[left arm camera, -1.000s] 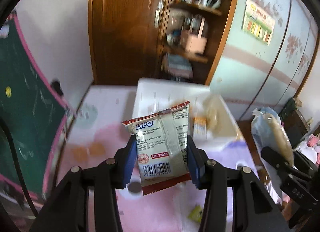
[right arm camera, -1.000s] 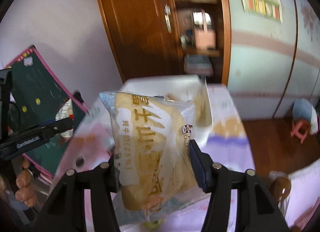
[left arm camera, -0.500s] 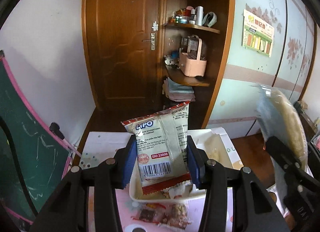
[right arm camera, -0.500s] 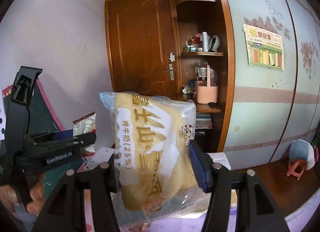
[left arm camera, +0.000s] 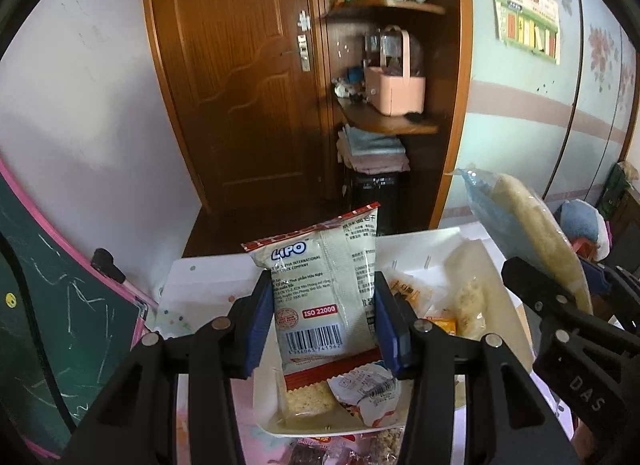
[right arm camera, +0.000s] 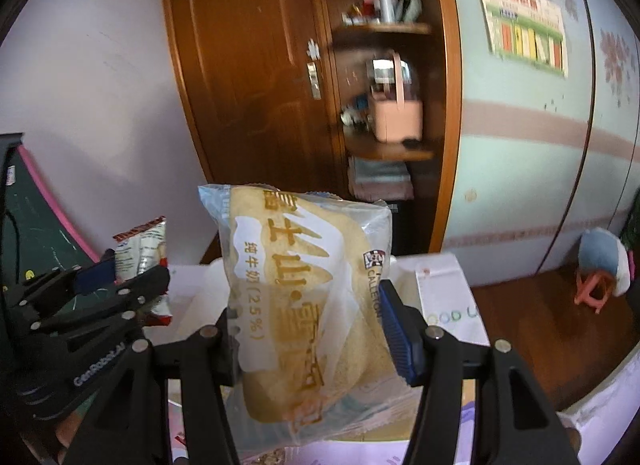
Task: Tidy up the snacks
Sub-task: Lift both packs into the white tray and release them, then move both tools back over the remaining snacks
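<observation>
My left gripper [left arm camera: 325,317] is shut on a cream LIPO biscuit packet [left arm camera: 322,289] with red ends, held upright over the near end of a white box [left arm camera: 424,253]. Several wrapped snacks [left arm camera: 460,297] lie inside that box. My right gripper [right arm camera: 308,325] is shut on a clear bag of pale yellow bread [right arm camera: 308,293] with gold lettering, just above the box's edge [right arm camera: 440,277]. In the left wrist view the bread bag [left arm camera: 520,225] and right gripper [left arm camera: 560,305] show at the right. In the right wrist view the LIPO packet [right arm camera: 140,245] and left gripper [right arm camera: 100,289] show at the left.
The box sits on a table with a pink and white cover [left arm camera: 208,277]. A green chalkboard with a pink frame [left arm camera: 48,305] leans at the left. Behind stand a brown door [left arm camera: 240,85], corner shelves with a pink caddy [left arm camera: 394,89], and a wooden floor [right arm camera: 540,325] at the right.
Both grippers have carried their packets forward over the table to the white box. The views tilted up, so the door and shelves now fill the background. Both grips are unchanged.
</observation>
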